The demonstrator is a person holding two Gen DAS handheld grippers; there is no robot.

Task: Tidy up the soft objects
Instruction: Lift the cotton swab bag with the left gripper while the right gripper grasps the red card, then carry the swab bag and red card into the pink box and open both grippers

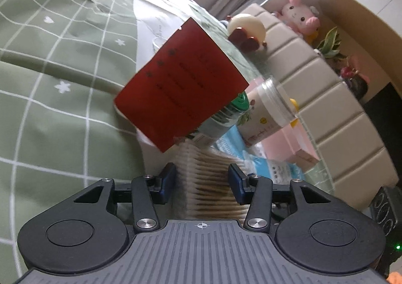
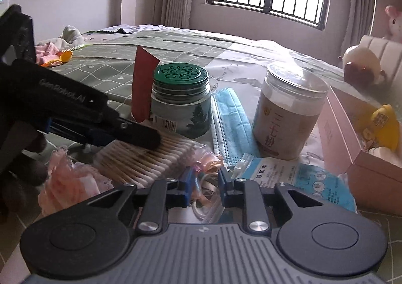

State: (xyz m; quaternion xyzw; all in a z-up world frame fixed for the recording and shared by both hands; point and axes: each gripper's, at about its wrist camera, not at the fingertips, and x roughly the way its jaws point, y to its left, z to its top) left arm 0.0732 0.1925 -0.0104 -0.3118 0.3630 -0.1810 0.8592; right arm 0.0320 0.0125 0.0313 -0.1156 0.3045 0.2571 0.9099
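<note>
One pack of cotton swabs lay on the bed, directly under and between the spread jaws of the left gripper; whether its fingers pressed on the pack could not be told from its own view. From the right wrist view the left gripper reached in from the left, its tip resting over the same pack of cotton swabs.

The right gripper had its jaws drawn narrow around one small clear bag of pink and white ribbon-like bits, which sat between the fingers; whether they were actually pinching it could not be told. Just left of that gripper lay one crumpled pink lacy cloth.

Ahead of both grippers stood two jars: one green-lidded jar and, further right, one clear-lidded jar of powder. One red card stood upright against the left side of the green-lidded jar. Between the two jars lay one stack of blue face masks, and just right of the right gripper one blue-printed mask packet. Further right sat one open pink box. Far ahead to the right, one pink plush toy sat behind the padded headboard, and one round cream plush lay on the bed beside it.
</note>
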